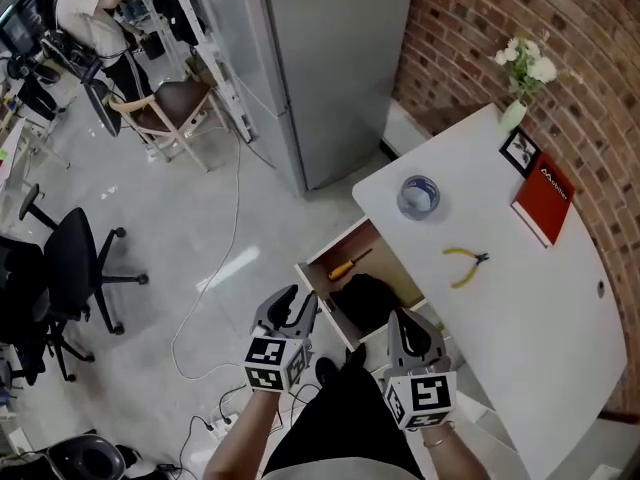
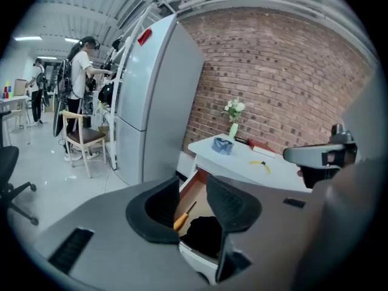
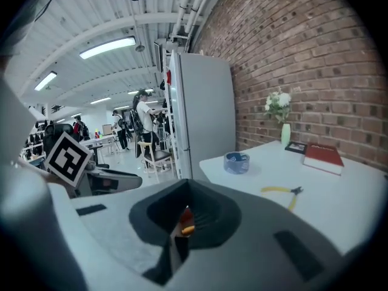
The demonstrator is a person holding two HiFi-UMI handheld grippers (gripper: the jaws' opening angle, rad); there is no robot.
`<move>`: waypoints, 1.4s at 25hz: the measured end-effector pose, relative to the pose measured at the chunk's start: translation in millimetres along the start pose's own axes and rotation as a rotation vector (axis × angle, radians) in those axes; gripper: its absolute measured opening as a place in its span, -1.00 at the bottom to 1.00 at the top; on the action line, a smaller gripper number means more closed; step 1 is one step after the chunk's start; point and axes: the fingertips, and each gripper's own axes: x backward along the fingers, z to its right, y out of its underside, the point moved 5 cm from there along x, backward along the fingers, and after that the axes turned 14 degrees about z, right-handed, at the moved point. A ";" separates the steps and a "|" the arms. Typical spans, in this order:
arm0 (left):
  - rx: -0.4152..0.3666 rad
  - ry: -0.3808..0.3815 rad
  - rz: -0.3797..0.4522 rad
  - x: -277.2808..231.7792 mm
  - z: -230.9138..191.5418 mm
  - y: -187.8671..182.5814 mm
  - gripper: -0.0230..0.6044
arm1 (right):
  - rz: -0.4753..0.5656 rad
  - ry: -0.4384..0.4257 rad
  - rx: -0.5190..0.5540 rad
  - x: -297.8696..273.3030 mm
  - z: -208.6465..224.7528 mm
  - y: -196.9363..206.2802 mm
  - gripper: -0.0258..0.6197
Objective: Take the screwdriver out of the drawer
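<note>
The left gripper hangs low in front of the open wooden drawer. Its two dark grey jaws stand moderately apart with nothing between them. In the left gripper view, the gap between them frames the drawer's inside.

The orange-handled screwdriver with a thin dark shaft lies flat on the drawer bottom, slanted, with the handle toward the drawer's open front and the shaft pointing back under the white tabletop. A soft-looking black bundle fills the drawer just beside it. Whether the two touch cannot be told.

The screwdriver should be light and rigid, nothing that bends or breaks. The shaft looks narrow and probably slick, likely to roll or twist in the jaws. The handle is thicker and likely grippier, so the better hold is across the handle near its middle, with the jaws coming down from above. The bundle close by leaves little room on that side.

The right gripper hovers just beside the drawer front on the right, its jaws drawn together to a mere slit and holding nothing — a fleck of orange shows beyond them in the right gripper view.

Farther right on the tabletop lie yellow-handled pliers and a blue-grey roll of tape, well apart from the drawer's contents.
</note>
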 end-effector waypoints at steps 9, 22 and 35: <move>-0.098 0.133 -0.160 -72.6 17.2 46.5 -0.50 | -0.081 0.004 -0.047 -22.4 9.0 46.7 -0.91; -0.185 0.177 -0.387 -149.7 13.8 127.5 -0.48 | -0.161 0.028 -0.126 -38.7 31.6 110.1 -0.92; -0.373 0.286 -0.566 -201.5 13.0 188.7 -0.48 | -0.202 0.065 -0.142 -44.2 41.1 141.3 -0.92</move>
